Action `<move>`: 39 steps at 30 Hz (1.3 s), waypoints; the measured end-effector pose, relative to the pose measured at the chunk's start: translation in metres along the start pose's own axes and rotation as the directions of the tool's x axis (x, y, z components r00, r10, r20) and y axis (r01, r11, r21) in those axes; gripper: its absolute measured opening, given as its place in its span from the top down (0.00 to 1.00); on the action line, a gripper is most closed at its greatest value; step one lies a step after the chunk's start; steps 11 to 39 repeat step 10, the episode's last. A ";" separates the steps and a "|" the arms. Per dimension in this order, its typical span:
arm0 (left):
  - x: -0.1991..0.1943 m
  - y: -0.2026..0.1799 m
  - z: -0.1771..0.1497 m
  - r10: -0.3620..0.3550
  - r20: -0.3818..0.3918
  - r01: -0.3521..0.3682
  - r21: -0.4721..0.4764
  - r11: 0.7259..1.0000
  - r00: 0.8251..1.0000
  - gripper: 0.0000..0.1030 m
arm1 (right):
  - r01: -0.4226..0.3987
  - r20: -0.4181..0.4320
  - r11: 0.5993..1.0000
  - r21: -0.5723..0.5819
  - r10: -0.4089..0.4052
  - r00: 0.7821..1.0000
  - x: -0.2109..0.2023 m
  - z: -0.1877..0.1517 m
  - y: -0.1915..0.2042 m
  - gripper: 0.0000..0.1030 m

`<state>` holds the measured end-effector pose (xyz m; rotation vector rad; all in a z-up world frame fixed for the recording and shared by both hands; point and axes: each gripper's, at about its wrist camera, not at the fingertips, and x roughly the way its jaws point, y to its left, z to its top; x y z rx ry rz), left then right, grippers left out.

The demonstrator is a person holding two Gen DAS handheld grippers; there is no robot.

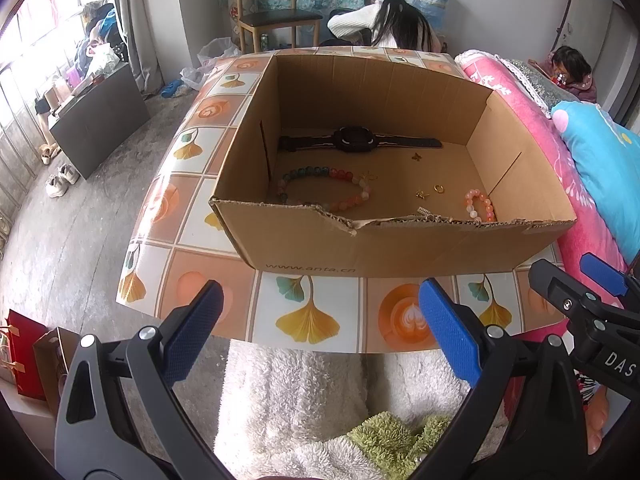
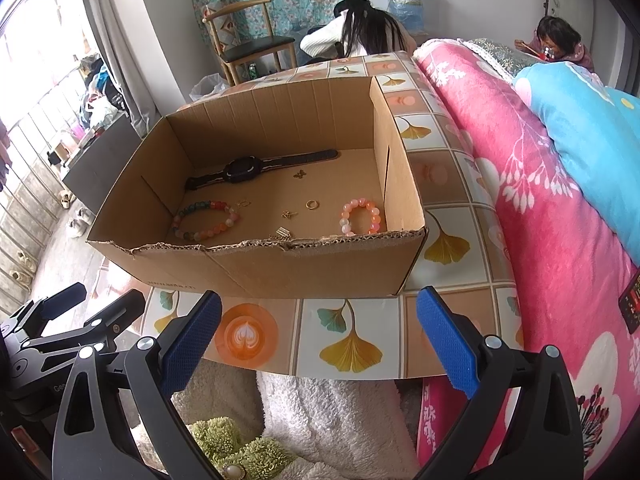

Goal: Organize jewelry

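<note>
Both spread wide and empty near the table (image 1: pixel 240 320) edge: left gripper (image 1: pixel 320 320), right gripper (image 2: pixel 318 326). Inside the cardboard box (image 2: pixel 280 272): watch (image 2: pixel 244 170) at back, colourful bracelet (image 2: pixel 206 220), pink bracelet (image 2: pixel 360 216), gold ring (image 2: pixel 312 204).

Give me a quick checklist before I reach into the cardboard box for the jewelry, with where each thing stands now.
1. Left gripper open and holding nothing: ok.
2. Right gripper open and holding nothing: ok.
3. Cardboard box open at the top, nothing covering it: ok.
4. Pieces lie apart on the box floor, namely the watch, the multicolour bead bracelet, the pink bead bracelet and the gold ring: ok.
5. Small gold piece by the torn front wall fully in sight: not ok, the wall partly hides it.
6. Where the sorted pieces should go: cannot tell.
</note>
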<state>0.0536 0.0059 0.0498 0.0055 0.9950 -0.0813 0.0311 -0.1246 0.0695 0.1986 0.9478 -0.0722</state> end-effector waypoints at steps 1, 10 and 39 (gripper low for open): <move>0.000 0.000 0.000 0.000 0.001 0.000 0.000 1.000 1.000 0.08 | 0.000 0.000 1.000 0.000 0.000 1.000 0.000 0.000 0.000 0.08; 0.000 0.000 0.000 0.001 -0.006 -0.001 -0.001 1.000 1.000 0.08 | 0.001 -0.003 1.000 -0.002 -0.001 1.000 0.000 0.000 -0.001 0.08; 0.000 0.000 0.000 0.001 -0.006 -0.001 -0.001 1.000 1.000 0.08 | 0.001 -0.003 1.000 -0.002 -0.001 1.000 0.000 0.000 -0.001 0.08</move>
